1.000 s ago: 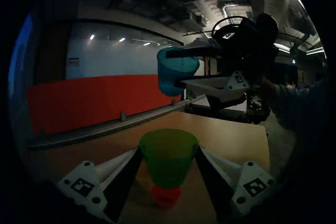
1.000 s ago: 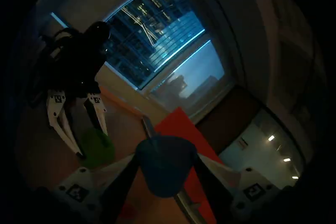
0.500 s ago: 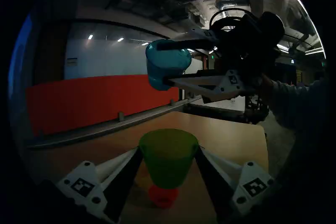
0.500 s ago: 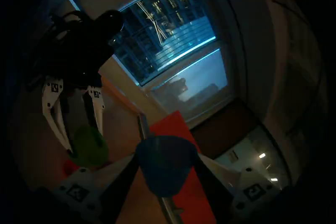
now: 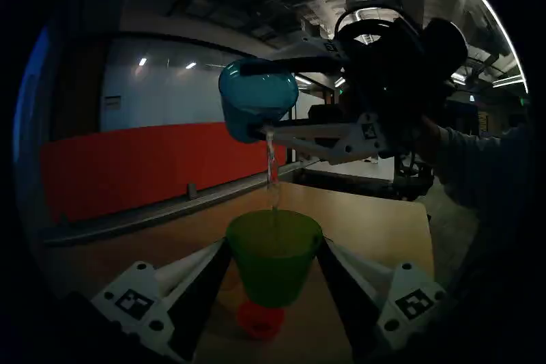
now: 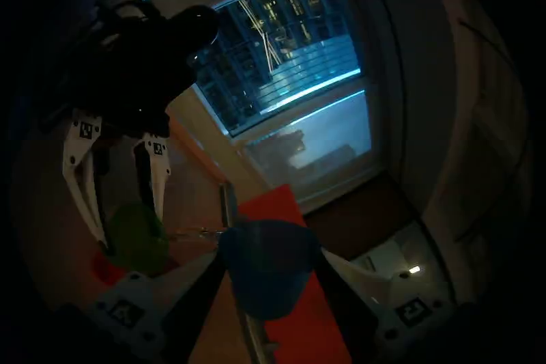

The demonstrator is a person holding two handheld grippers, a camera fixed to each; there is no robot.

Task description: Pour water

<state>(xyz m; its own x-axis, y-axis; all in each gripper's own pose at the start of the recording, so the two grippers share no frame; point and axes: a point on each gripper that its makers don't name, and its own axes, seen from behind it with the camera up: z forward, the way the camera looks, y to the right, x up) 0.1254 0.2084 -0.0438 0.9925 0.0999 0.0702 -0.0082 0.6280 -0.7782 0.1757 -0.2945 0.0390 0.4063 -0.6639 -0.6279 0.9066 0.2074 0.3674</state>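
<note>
In the left gripper view my left gripper is shut on a green cup, held upright above the wooden table. Above it the right gripper holds a blue cup tipped on its side, and a thin stream of water falls from its lip into the green cup. In the right gripper view my right gripper is shut on the blue cup. The green cup sits at lower left between the left gripper's white fingers.
A small red object lies on the table below the green cup, also seen as the red object in the right gripper view. A red wall band and a rail run behind the table. A sleeve reaches in from the right. A large window shows in the right gripper view.
The blue cup has moved left over the green cup and tipped further. Water now runs from it into the green cup. The left gripper and green cup stay put.
</note>
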